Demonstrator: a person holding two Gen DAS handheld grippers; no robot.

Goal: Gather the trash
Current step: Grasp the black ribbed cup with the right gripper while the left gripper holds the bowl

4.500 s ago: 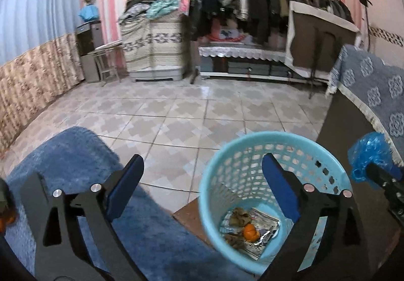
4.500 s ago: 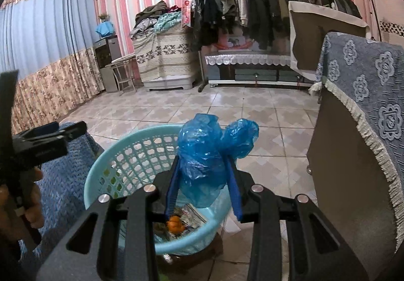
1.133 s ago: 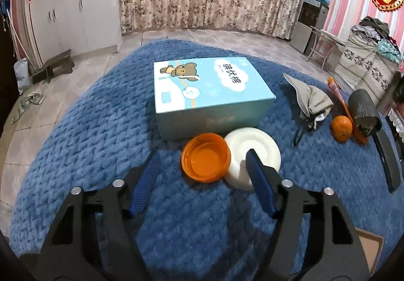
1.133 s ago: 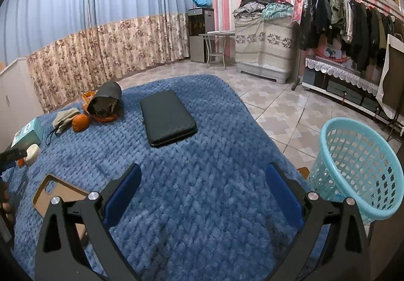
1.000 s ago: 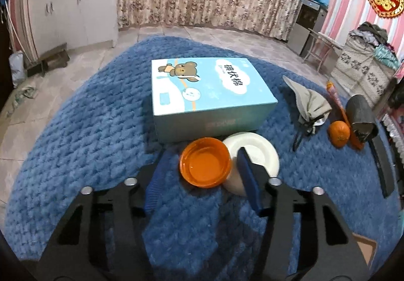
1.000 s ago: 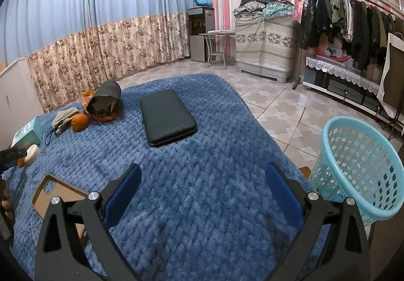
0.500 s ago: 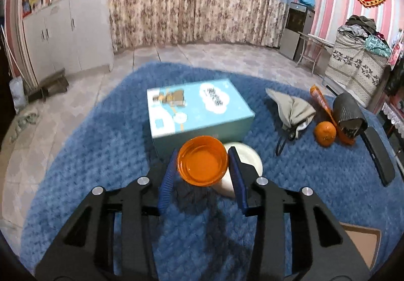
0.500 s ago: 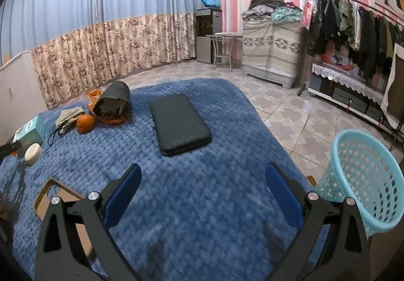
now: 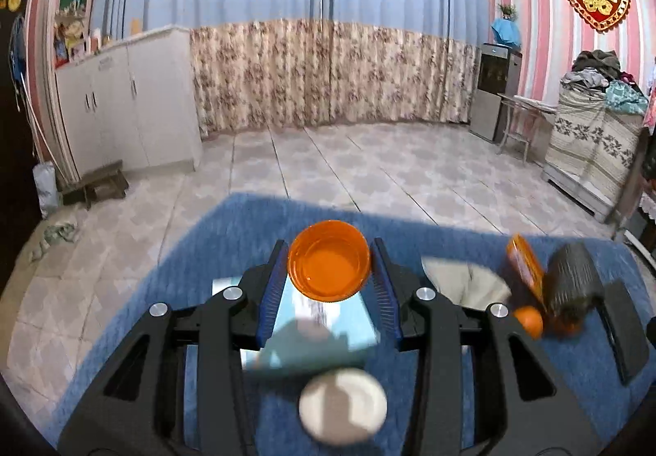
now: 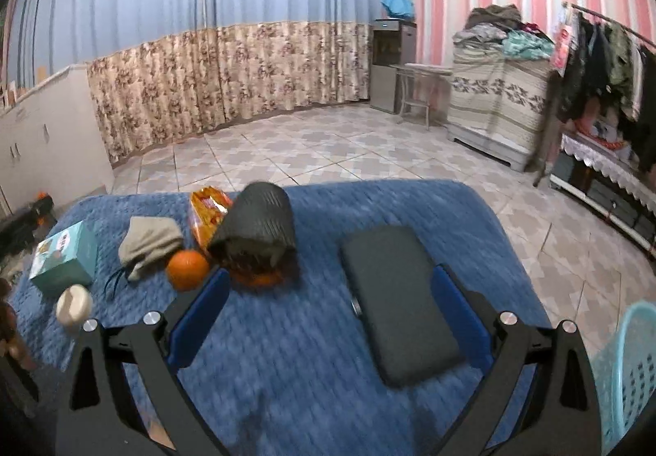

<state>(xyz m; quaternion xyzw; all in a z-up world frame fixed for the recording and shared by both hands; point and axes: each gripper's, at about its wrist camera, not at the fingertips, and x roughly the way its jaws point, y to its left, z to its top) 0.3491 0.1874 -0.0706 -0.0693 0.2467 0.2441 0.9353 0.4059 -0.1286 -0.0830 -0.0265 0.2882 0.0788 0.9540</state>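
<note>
The left gripper (image 9: pixel 329 284) is clamped on the orange bowl (image 9: pixel 329 260), held up clear of the blue blanket (image 9: pixel 197 271), above the white lid (image 9: pixel 342 407) and teal box (image 9: pixel 320 329) (both blurred). The right gripper (image 10: pixel 326 312) hangs wide open and empty over the blanket, the black case (image 10: pixel 395 300) between its fingers; the turquoise basket (image 10: pixel 629 370) stands at far right.

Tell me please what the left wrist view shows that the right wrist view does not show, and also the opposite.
Only the left wrist view shows the orange bowl, gripped by the left gripper above the blue blanket.

Only the right wrist view shows the open right gripper, the whole black case and the edge of the teal basket.

Both show the light-blue box, white bowl, orange fruit, beige pouch and dark rolled pouch.
</note>
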